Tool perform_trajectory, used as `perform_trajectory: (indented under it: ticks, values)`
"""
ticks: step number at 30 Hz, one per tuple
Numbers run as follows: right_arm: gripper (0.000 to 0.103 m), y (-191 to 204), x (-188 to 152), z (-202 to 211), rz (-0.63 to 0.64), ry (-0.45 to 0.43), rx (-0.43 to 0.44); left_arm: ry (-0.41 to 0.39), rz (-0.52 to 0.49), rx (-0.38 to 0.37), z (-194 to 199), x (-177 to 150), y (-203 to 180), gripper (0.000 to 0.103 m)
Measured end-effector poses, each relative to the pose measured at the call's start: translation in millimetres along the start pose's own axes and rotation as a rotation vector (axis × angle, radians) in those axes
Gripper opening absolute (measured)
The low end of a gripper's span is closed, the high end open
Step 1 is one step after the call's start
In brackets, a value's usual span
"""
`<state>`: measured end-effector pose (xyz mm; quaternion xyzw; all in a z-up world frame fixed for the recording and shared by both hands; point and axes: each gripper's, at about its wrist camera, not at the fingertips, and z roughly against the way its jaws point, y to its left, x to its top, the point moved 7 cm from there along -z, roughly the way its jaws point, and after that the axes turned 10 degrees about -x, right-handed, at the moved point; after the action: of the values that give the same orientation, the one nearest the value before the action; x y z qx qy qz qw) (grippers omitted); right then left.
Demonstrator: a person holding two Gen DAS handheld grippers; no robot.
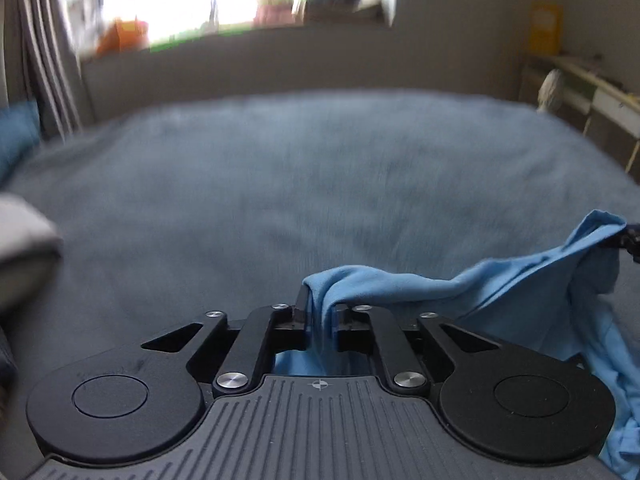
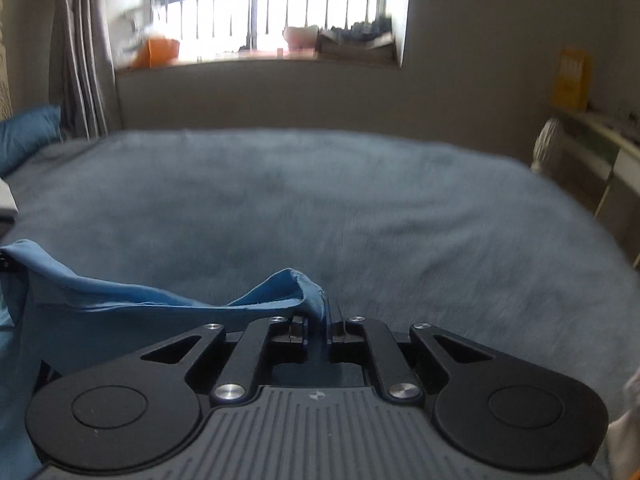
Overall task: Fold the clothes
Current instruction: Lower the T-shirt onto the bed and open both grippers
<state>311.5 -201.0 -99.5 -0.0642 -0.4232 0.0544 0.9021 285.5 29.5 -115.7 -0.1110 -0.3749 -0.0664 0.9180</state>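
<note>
Each wrist view looks forward from just behind its own fingers, low over the bed (image 1: pixel 280 184). Both face the window (image 2: pixel 280 4) at the frame's top and share bed, curtain and wall.

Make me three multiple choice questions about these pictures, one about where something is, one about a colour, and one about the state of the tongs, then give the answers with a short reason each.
1. Where does the light blue garment hang?
A. Stretched between the two tongs above the bed
B. Flat on the windowsill
C. Draped over the curtain

2. What colour is the bed cover?
A. Red
B. Grey-blue
C. Yellow

3. How do the left tongs stand?
A. Wide open and empty
B. Shut on the garment
C. Shut on a pillow

Answers:
1. A, the cloth runs from the left tongs to the right edge of the left view, and from the right tongs to the left edge of the right view.
2. B, the wide surface ahead is grey-blue in both views.
3. B, blue cloth is pinched between the jaws.
</note>
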Motion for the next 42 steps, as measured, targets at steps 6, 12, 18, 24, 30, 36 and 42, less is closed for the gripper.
perform_trajectory:
  ticks: [6,12,18,24,30,36,42]
  values:
    - [0.065,-2.2,-22.2,-15.3,0.038,0.131,-0.014,0.002,0.221,-0.09,12.2,-4.0,20.9,0.05]
    - [0.076,-39.8,-11.7,26.6,-0.122,0.149,0.084,-0.12,0.285,-0.162,84.5,9.3,33.8,0.067]
    - [0.076,-41.0,13.5,95.9,-0.132,0.064,0.219,-0.064,0.342,-0.144,170.5,-35.7,32.8,0.067]
    - [0.075,75.7,43.4,148.4,0.139,-0.058,0.473,0.008,0.371,-0.166,192.0,-118.9,12.2,0.064]
    - [0.075,221.7,14.3,137.0,0.524,-0.038,0.534,0.026,0.296,-0.177,178.8,-167.8,-8.6,0.043]
    - [0.075,324.3,-20.5,97.8,0.852,-0.007,0.453,0.02,0.312,-0.196,173.3,-179.2,-2.6,0.024]
    - [0.031,327.8,-22.0,52.6,0.803,0.13,0.363,0.005,0.336,-0.228,169.5,-183.9,5.7,0.02]
